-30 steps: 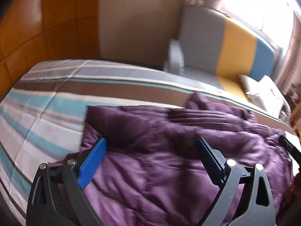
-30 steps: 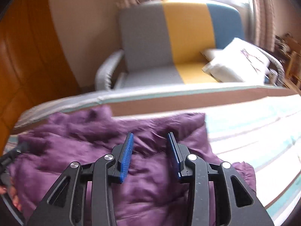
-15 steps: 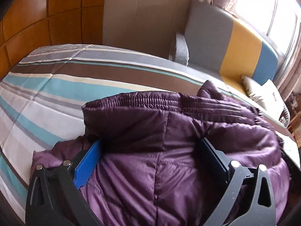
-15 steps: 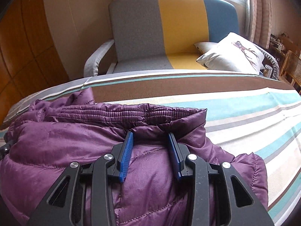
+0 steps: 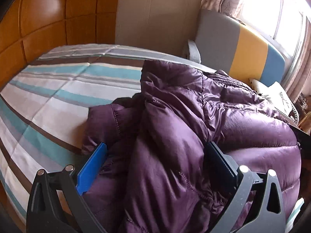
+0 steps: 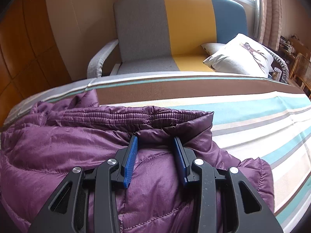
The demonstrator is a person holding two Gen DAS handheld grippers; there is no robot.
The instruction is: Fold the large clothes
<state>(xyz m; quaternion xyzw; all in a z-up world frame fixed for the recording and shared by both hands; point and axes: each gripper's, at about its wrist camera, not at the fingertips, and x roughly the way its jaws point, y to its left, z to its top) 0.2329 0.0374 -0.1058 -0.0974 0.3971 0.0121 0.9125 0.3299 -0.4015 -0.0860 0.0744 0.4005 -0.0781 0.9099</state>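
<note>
A puffy purple quilted jacket (image 5: pixel 252 136) lies bunched on a striped bed (image 5: pixel 48 97). My left gripper (image 5: pixel 156 145) is low over the jacket's left edge with its jaws spread wide. A thick fold bulges between the blue pads (image 5: pixel 91 165), which do not squeeze it. In the right wrist view the jacket (image 6: pixel 58 151) lies with its elastic hem turned toward the far side. There my right gripper (image 6: pixel 155 138) has its jaws narrowed on a ridge of the jacket's fabric just below that hem.
The bed's striped cover (image 6: pixel 252 112) stretches bare to the right of the jacket. Behind the bed stand a grey, yellow and blue armchair (image 6: pixel 143 29) with a white pillow (image 6: pixel 239 56). An orange wooden panel wall (image 5: pixel 48 19) rises at the left.
The left gripper has moved over the jacket toward its left edge and sunk lower, so a fold now stands between its jaws. The right gripper and its hold look the same.
</note>
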